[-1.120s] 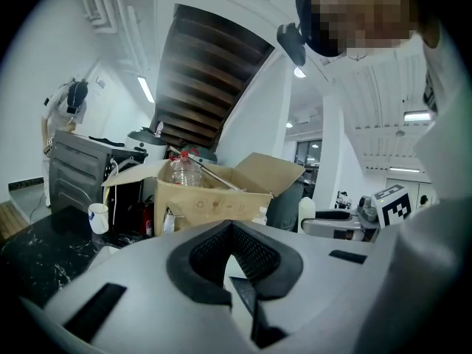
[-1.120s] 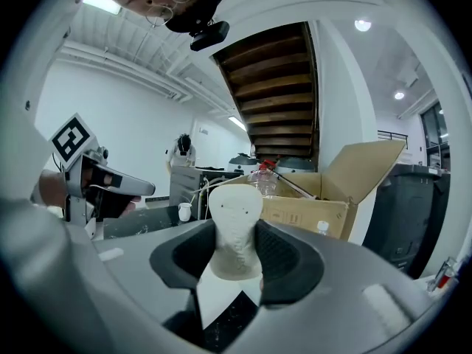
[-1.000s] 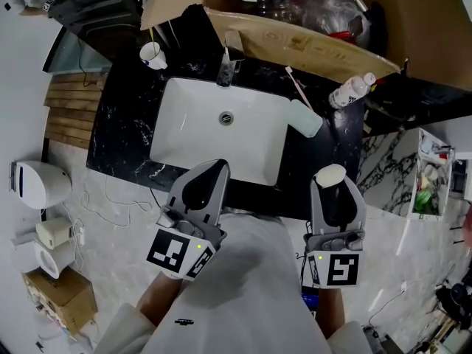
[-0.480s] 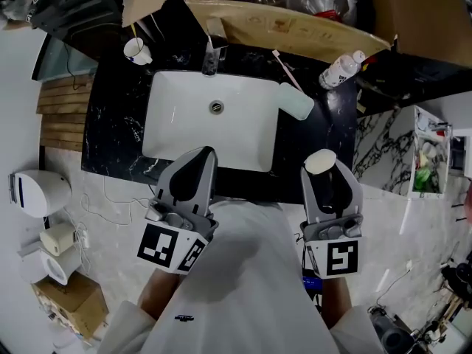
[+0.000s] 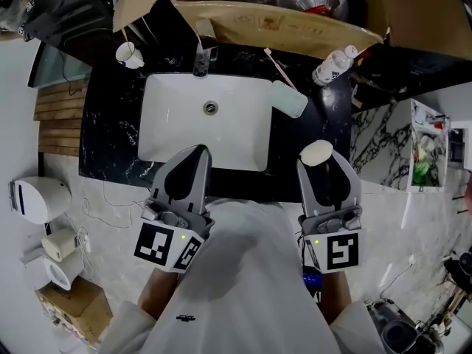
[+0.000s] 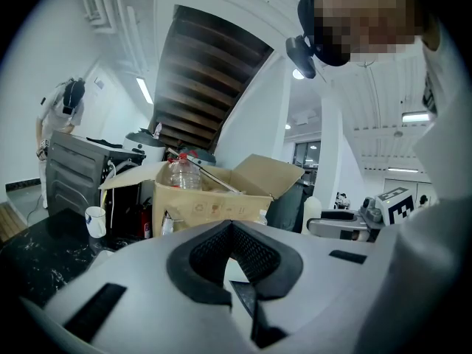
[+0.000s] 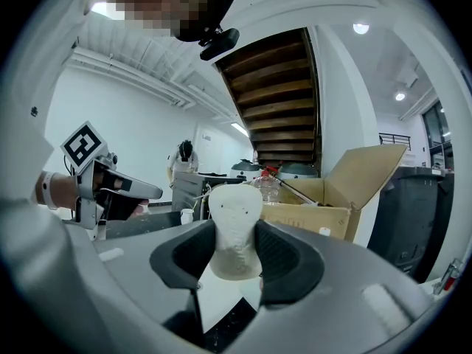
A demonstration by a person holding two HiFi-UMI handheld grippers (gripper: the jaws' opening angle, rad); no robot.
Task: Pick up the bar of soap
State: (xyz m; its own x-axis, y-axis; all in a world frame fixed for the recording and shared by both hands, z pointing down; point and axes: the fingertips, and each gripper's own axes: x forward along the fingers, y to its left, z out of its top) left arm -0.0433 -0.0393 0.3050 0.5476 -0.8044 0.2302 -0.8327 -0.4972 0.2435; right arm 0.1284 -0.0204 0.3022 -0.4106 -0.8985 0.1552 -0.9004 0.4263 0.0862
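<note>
Over the front right of the table (image 5: 110,140): right claw (image 5: 321,168) clenched on the bar of soap (image 5: 316,153), beside the sink (image 5: 158,135).
Soap pose: upright between the pads (image 7: 289,258). Lower half gripped, upper half poking out past the tips.
Bite: shallow. Pads only catch the narrow flanks of a rounded bar.
Risk 1: soap squirts out forward. I'd expect that from any extra squeeze, since the bar looks smooth and tapers toward the pads.
Risk 2: bar pivots in the grip on a quick tilt or swing. The exposed top half is the lever.
Risk 3: if it drops, it lands on the table edge, in the sink or on the floor, and I'd have to re-grasp a slick thing lying flat.
Risk 4: too light a grip and it sags down through the pads. The margin looks thin either way.
Left claw (image 5: 198,158): closed tip to tip, nothing between the pads. Over the sink's near rim, well apart from the right claw.
Task read: pick looks done to me, with the soap off the table and in hand.
</note>
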